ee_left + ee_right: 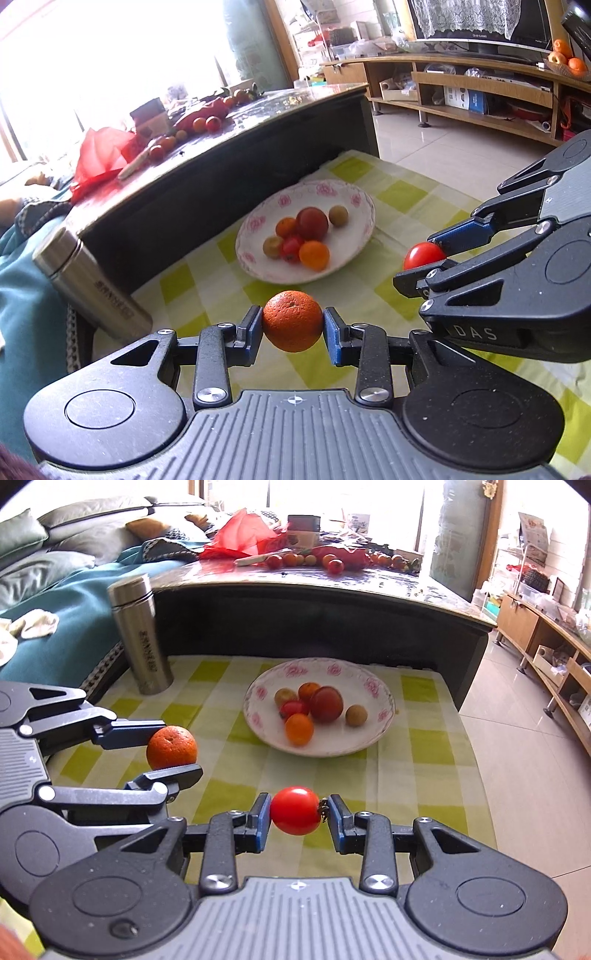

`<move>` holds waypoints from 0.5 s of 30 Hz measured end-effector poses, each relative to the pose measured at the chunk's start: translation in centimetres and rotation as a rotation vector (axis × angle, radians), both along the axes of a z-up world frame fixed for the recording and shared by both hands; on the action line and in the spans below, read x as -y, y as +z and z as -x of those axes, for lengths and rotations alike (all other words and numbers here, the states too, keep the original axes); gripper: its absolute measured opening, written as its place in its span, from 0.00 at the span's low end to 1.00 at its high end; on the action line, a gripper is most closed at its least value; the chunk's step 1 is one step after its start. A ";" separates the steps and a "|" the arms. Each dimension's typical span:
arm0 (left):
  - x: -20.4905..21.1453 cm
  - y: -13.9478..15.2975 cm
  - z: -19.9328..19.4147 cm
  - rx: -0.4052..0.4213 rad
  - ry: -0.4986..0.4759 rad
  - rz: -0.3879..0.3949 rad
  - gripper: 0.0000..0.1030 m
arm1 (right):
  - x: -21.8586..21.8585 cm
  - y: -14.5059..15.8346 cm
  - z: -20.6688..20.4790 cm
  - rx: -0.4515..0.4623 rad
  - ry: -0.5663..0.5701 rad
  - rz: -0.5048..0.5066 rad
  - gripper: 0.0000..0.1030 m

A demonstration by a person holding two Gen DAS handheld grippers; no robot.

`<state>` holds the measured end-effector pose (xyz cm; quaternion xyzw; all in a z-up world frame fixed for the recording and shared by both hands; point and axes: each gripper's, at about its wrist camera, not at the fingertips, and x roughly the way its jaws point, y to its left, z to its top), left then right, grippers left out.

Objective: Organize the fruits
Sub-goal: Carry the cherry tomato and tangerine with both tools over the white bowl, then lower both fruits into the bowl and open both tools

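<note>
from the left wrist view, my left tool [293, 322] is pinching an orange [293, 320] between its blue pads, holding it above the green-and-white checked cloth [406, 192]. ahead of it the white plate [354, 236] with pink flowers is sitting on the cloth, carrying a pile of fruit [306, 236]: a big dark red one, small orange ones, a red one and two pale yellowish ones. my right tool [428, 258] is coming in from the right, pinching a cherry tomato [423, 255]. a steel flask [88, 288] is standing at the left, beside the dark table [221, 177], which is carrying more small fruit and a red bag [103, 151]

from the right wrist view, my right tool [297, 812] is gripping the cherry tomato [295, 810] sideways, its stem end touching the right pad. the plate [376, 731] is lying just beyond, near the middle of the cloth [424, 768]. my left tool [173, 748] is showing at the left, clamped on the orange [171, 746], well apart from the plate. the flask [142, 635] is standing upright at the cloth's far left corner
</note>
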<state>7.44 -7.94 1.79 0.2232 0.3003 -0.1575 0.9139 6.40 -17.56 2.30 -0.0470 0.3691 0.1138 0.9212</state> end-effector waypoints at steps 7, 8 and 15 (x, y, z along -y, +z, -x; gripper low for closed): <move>0.8 0.4 -4.0 0.015 -0.003 -0.003 0.42 | 0.8 0.6 -3.9 0.007 -0.033 -0.027 0.37; 0.9 0.5 -4.7 0.018 -0.004 -0.001 0.41 | 1.0 0.7 -4.6 0.008 -0.040 -0.031 0.37; 1.5 0.6 -9.1 0.022 0.004 0.015 0.41 | 1.8 0.9 -9.4 0.005 -0.063 -0.057 0.37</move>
